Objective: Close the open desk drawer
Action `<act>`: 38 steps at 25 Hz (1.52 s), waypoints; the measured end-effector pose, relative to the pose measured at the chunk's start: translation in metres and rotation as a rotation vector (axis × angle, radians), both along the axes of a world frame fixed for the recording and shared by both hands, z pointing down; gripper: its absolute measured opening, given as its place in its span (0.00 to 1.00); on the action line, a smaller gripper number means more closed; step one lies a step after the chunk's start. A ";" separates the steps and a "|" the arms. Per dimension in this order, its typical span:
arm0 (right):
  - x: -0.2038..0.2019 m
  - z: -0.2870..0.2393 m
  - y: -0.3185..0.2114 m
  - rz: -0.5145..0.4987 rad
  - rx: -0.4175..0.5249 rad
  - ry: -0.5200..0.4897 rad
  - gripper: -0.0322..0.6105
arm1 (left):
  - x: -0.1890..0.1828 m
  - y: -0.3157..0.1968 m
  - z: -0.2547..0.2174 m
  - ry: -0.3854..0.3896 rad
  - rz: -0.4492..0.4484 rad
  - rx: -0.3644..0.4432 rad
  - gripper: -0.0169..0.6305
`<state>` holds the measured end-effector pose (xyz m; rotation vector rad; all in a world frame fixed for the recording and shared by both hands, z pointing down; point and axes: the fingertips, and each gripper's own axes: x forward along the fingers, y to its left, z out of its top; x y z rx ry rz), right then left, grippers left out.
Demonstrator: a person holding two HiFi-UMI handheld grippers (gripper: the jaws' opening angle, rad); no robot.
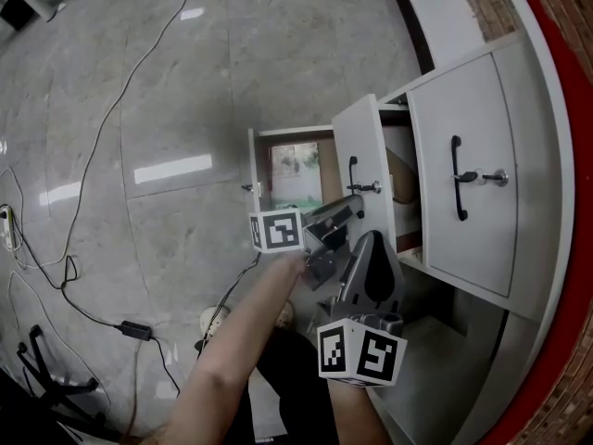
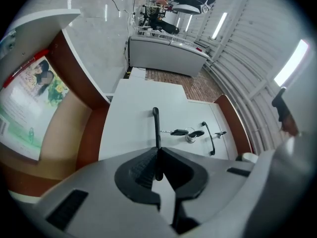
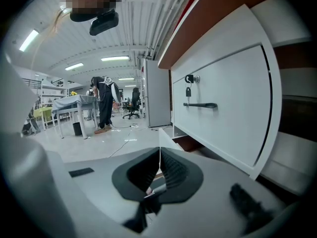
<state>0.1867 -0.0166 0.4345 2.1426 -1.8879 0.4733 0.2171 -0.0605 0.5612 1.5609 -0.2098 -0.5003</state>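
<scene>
The desk drawer stands pulled out, its white front panel (image 1: 364,137) carrying a black bar handle (image 1: 352,172). A printed picture book (image 1: 296,169) lies inside it. My left gripper (image 1: 355,196) is shut on that handle; in the left gripper view the handle (image 2: 156,128) runs down the white panel (image 2: 129,133) into the closed pads of the left gripper (image 2: 158,168). My right gripper (image 1: 372,239) hovers just below the drawer front with its jaws shut and nothing held. In the right gripper view the right gripper (image 3: 159,171) points past the drawer's white edge (image 3: 166,144).
Beside the open drawer, a larger closed white front (image 1: 482,156) has a black handle (image 1: 458,178) and keys in its lock (image 1: 496,176). A red-brown desk rim (image 1: 565,202) curves at right. Cables (image 1: 93,156) lie on the tiled floor. A person (image 3: 105,104) stands far off.
</scene>
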 end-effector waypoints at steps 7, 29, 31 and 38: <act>0.018 0.013 -0.003 0.043 0.012 0.049 0.07 | 0.021 -0.003 0.000 0.028 0.041 0.032 0.07; 0.057 0.017 -0.006 0.111 0.031 0.097 0.07 | 0.072 -0.015 -0.002 0.046 0.078 0.068 0.07; 0.056 0.019 -0.007 0.111 0.032 0.093 0.07 | 0.072 -0.014 -0.003 0.030 0.086 0.097 0.08; 0.048 0.017 -0.007 0.087 0.022 0.070 0.07 | 0.041 -0.018 0.007 -0.060 0.033 0.079 0.25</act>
